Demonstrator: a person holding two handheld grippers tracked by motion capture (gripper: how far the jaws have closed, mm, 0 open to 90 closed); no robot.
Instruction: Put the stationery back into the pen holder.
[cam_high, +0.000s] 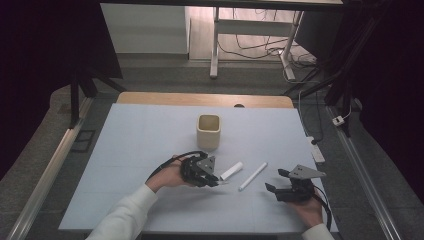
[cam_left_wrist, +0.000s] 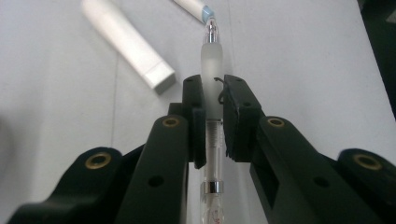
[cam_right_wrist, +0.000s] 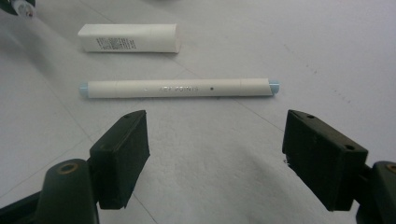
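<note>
My left gripper (cam_left_wrist: 214, 112) is shut on a clear pen with a frosted grip (cam_left_wrist: 211, 70); its metal tip points away from the camera toward a white marker's blue end. In the high view the left gripper (cam_high: 216, 181) lies low over the mat, just left of a short white tube (cam_high: 232, 171). The white marker with blue ends (cam_right_wrist: 180, 87) lies crosswise in front of my open right gripper (cam_right_wrist: 215, 154), with nothing between its jaws. From above, that marker (cam_high: 253, 176) lies left of the right gripper (cam_high: 273, 181). The white tube (cam_right_wrist: 130, 38) lies beyond the marker.
A cream square cup (cam_high: 208, 131) stands upright on the pale blue mat (cam_high: 140, 135), behind both grippers. The mat lies on a wooden table whose far edge (cam_high: 200, 99) shows. Desk legs and cables stand on the floor beyond.
</note>
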